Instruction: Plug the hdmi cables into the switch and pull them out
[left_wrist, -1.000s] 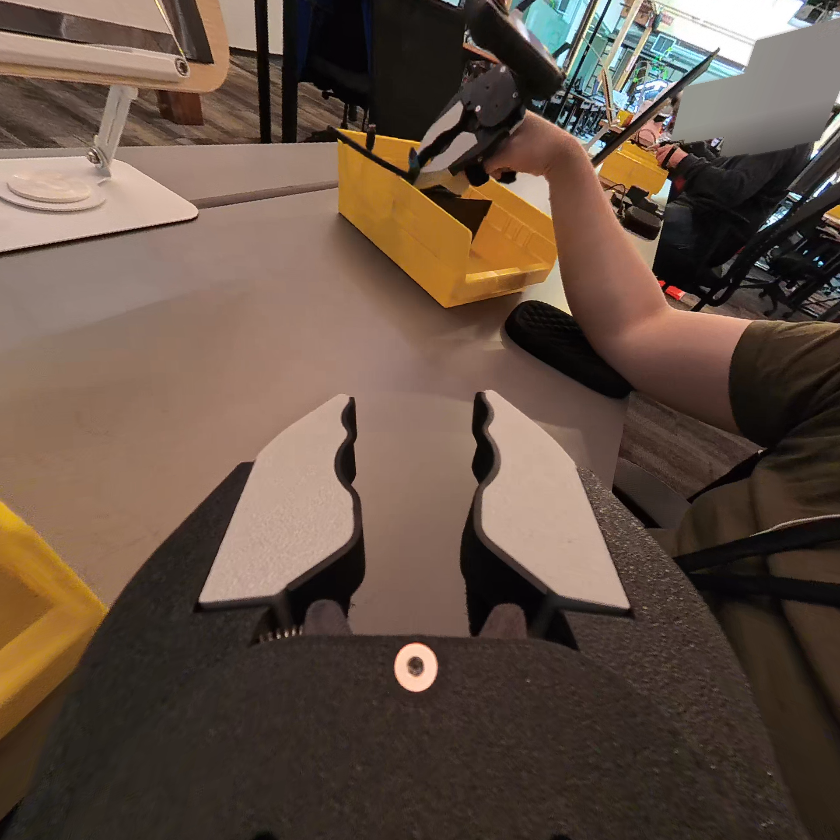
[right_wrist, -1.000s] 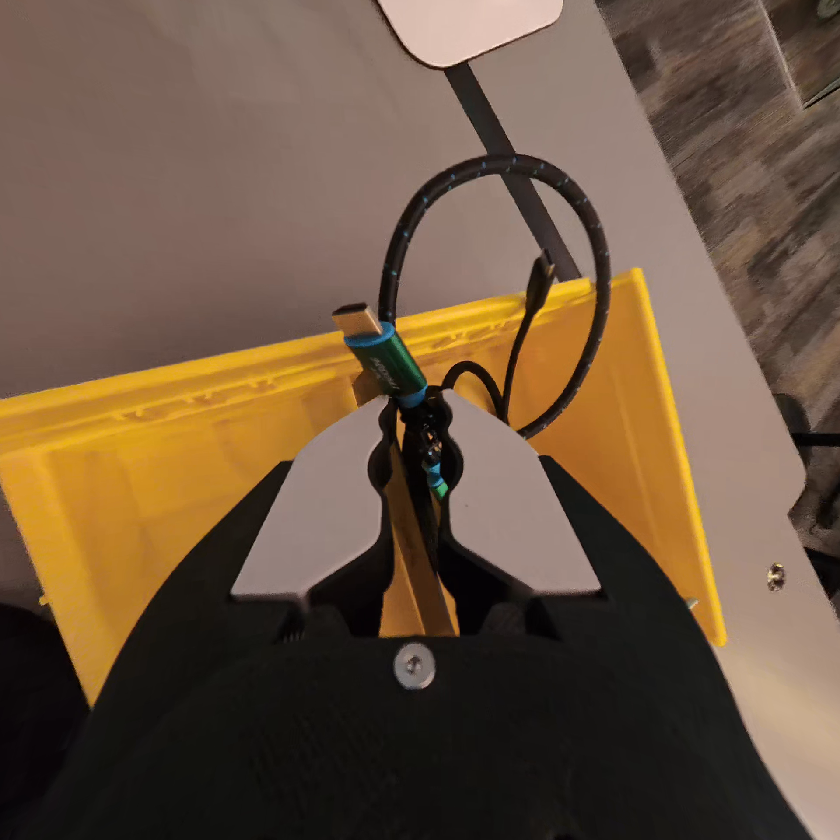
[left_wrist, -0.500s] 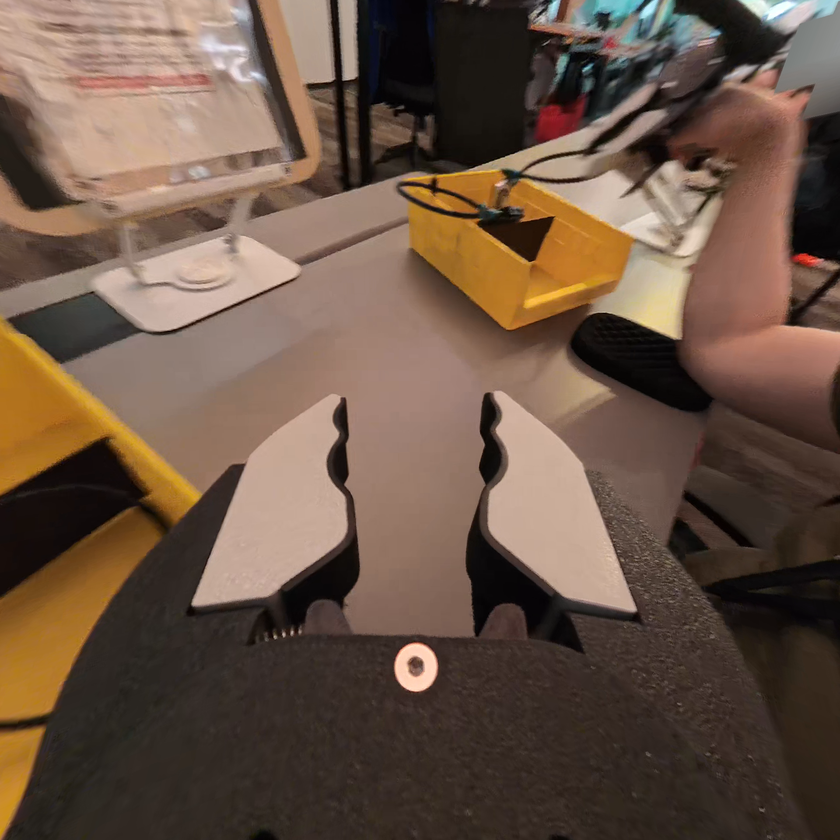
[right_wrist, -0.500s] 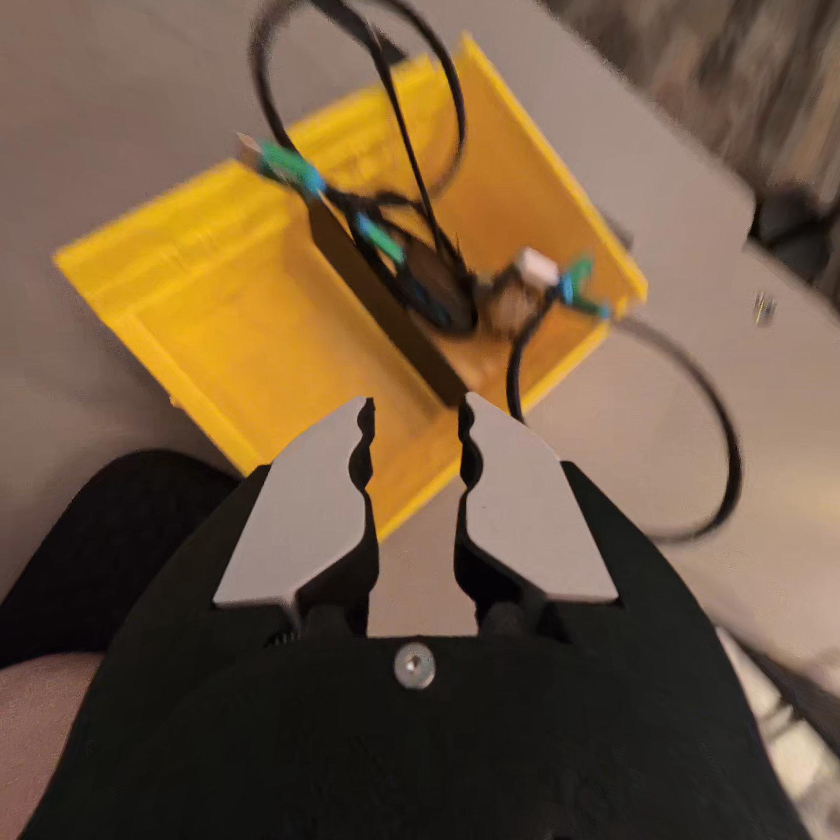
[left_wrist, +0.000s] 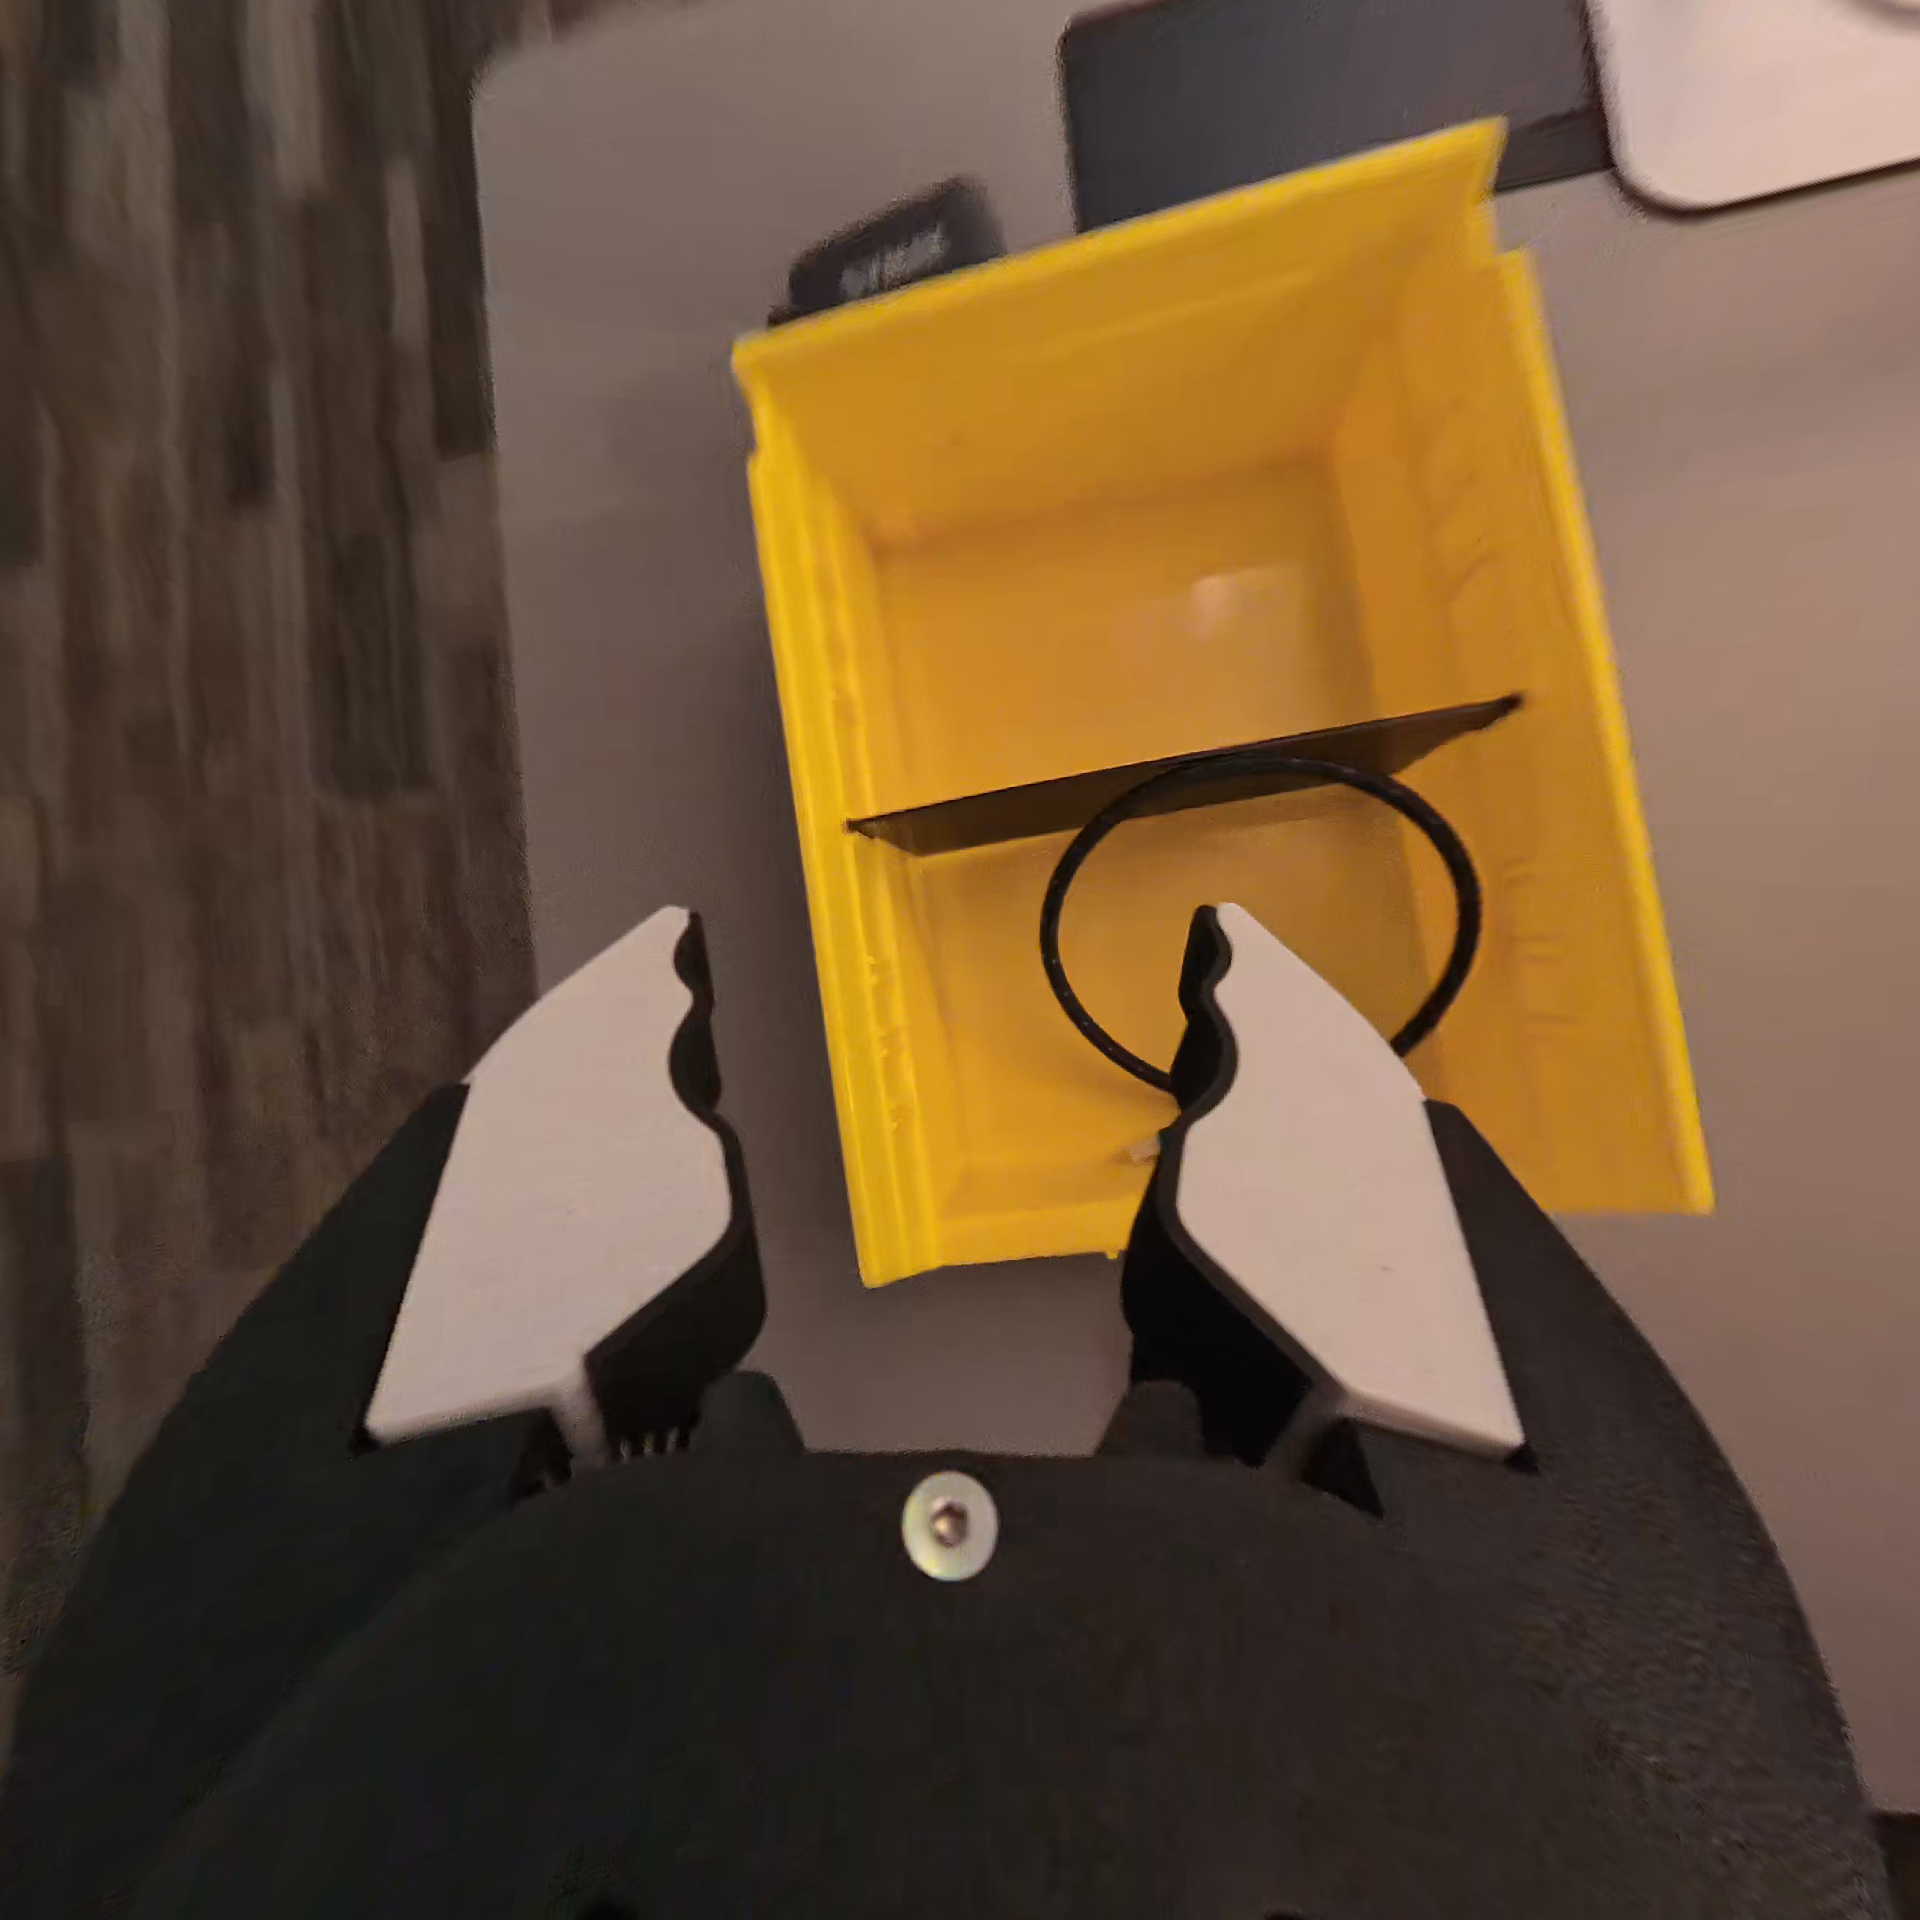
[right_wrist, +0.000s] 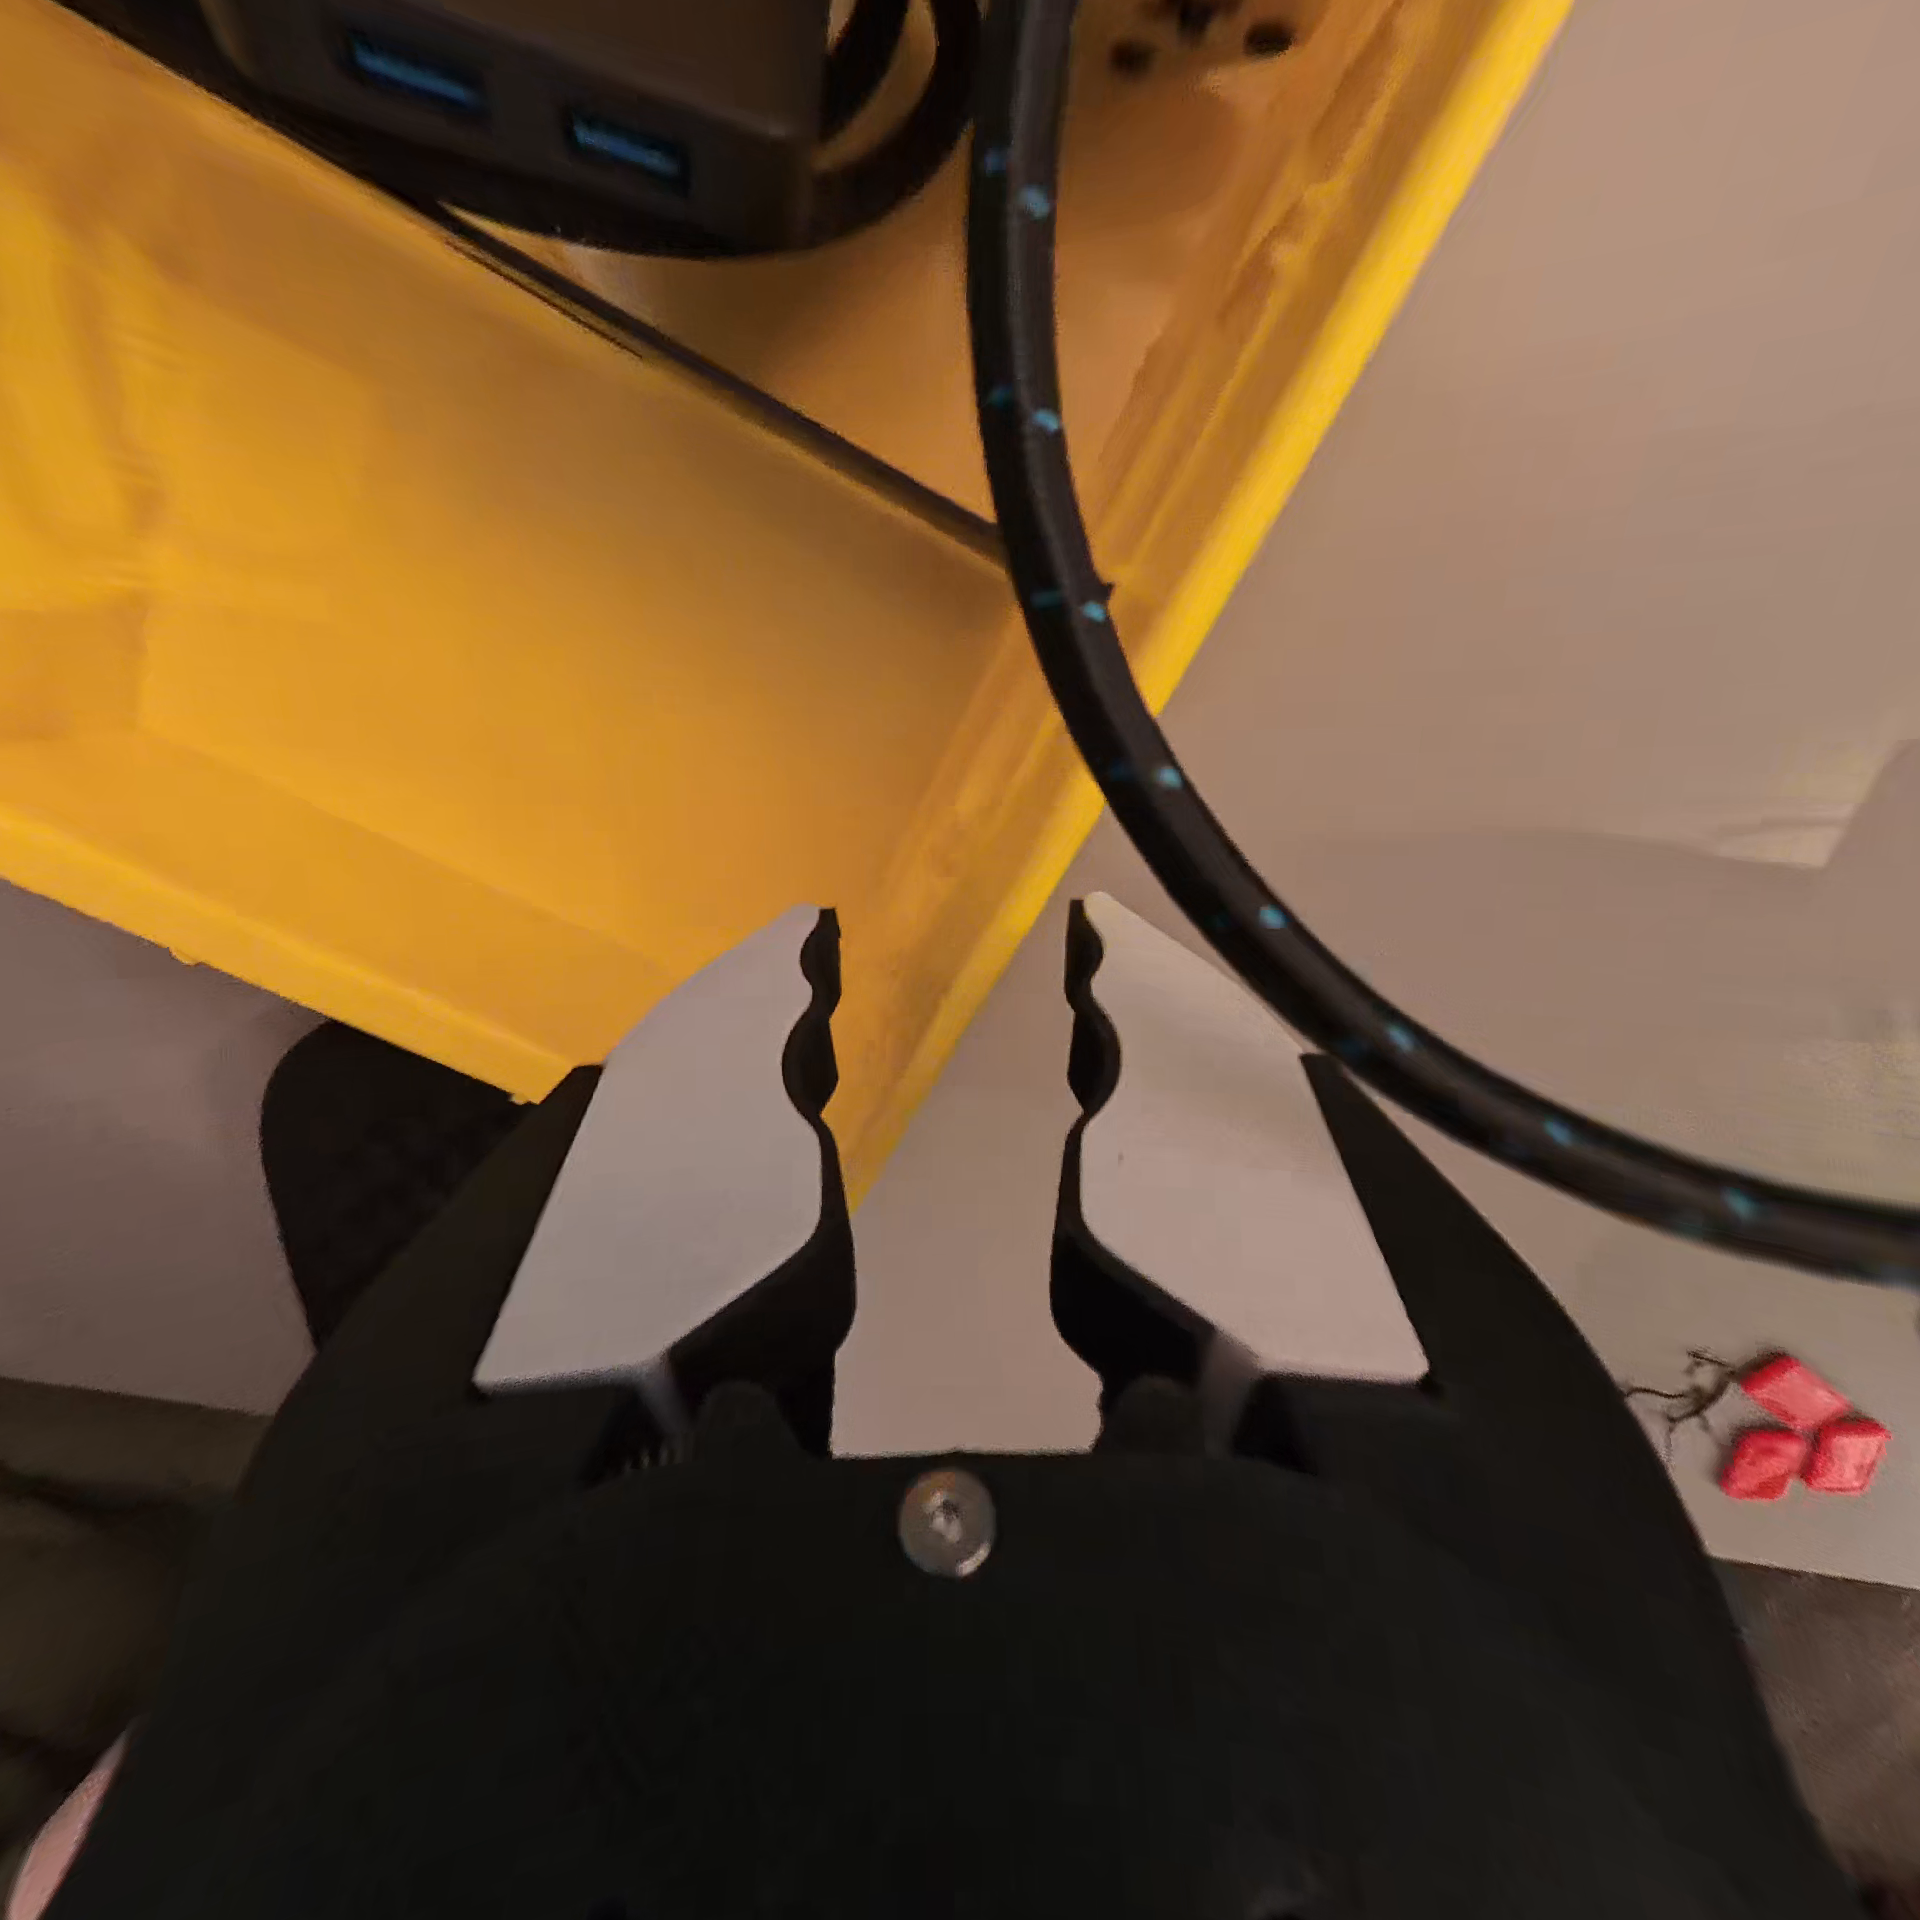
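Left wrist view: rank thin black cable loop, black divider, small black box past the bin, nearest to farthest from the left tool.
1. Thin black cable loop, near compartment of the yellow bin, by the left tool.
2. Black divider, across mid-bin.
3. Small black box, on the table beyond the bin.

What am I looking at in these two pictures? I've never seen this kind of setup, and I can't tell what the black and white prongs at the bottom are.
The prongs are the two fingers of a hand-held gripper; a person carries one in each hand, each with a camera looking along its fingers.

The left camera shows the left hand-held gripper, open and empty, above a yellow bin with a black divider and a thin black cable loop inside.

The right camera shows the right hand-held gripper, also open and empty, near another yellow bin. That bin holds a dark box with ports, probably the switch. A braided black cable trails out onto the grey table, where small red pieces lie.
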